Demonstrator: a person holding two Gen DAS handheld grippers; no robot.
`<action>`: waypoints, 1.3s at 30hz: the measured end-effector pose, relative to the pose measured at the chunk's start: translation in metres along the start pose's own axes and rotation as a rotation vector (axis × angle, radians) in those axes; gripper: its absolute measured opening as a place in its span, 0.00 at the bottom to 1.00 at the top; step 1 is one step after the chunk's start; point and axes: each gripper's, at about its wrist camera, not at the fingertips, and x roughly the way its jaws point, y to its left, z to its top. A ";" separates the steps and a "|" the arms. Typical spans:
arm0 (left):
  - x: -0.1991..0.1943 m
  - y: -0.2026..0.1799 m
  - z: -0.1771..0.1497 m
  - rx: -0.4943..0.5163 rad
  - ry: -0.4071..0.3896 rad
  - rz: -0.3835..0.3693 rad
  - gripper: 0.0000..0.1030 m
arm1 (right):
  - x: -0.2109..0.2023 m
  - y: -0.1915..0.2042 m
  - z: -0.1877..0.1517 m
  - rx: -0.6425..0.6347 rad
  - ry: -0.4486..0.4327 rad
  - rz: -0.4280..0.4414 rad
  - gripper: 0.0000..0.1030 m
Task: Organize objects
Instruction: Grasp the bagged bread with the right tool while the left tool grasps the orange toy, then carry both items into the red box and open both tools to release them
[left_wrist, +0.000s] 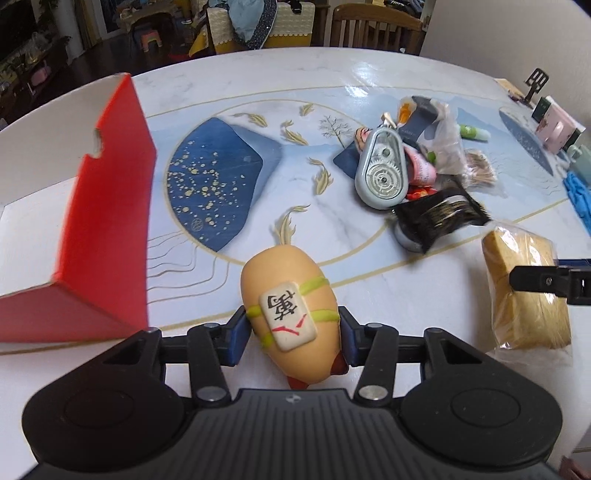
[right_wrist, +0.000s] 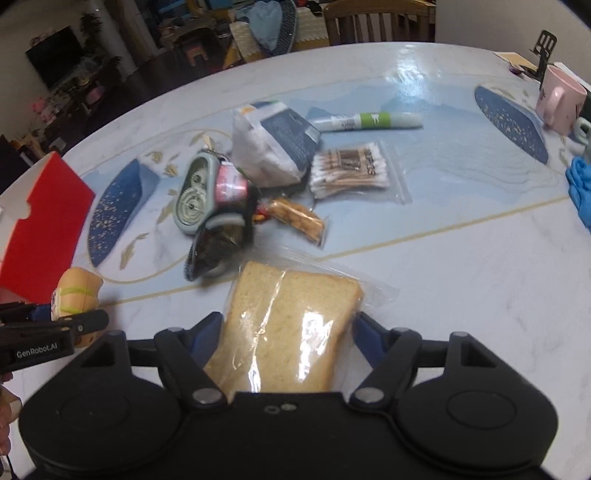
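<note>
My left gripper (left_wrist: 291, 338) is shut on a tan egg-shaped toy (left_wrist: 288, 314) with a mahjong tile strapped on by green bands; it also shows in the right wrist view (right_wrist: 75, 291). A red and white open box (left_wrist: 107, 221) stands just to its left, also in the right wrist view (right_wrist: 44, 218). My right gripper (right_wrist: 288, 338) is shut on a bagged slice of bread (right_wrist: 288, 325), which also shows at the right of the left wrist view (left_wrist: 524, 291). Both are held low over the table (right_wrist: 461, 277).
A pile lies mid-table: grey-blue tape dispenser (right_wrist: 194, 195), white bag with blue packet (right_wrist: 273, 144), bag of cotton swabs (right_wrist: 351, 166), snack bar (right_wrist: 295, 218), black packet (right_wrist: 218, 243), green marker (right_wrist: 369, 120). A pink mug (right_wrist: 559, 101) and blue gloves (right_wrist: 580, 188) sit at right.
</note>
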 end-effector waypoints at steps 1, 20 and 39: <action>-0.006 0.001 -0.001 0.008 -0.006 -0.008 0.47 | -0.005 0.002 0.001 -0.010 -0.008 0.004 0.72; -0.100 0.070 0.007 0.054 -0.089 -0.085 0.47 | -0.053 0.133 0.044 -0.204 -0.103 0.142 0.72; -0.114 0.229 0.032 0.064 -0.119 0.100 0.47 | -0.005 0.335 0.067 -0.461 -0.144 0.178 0.72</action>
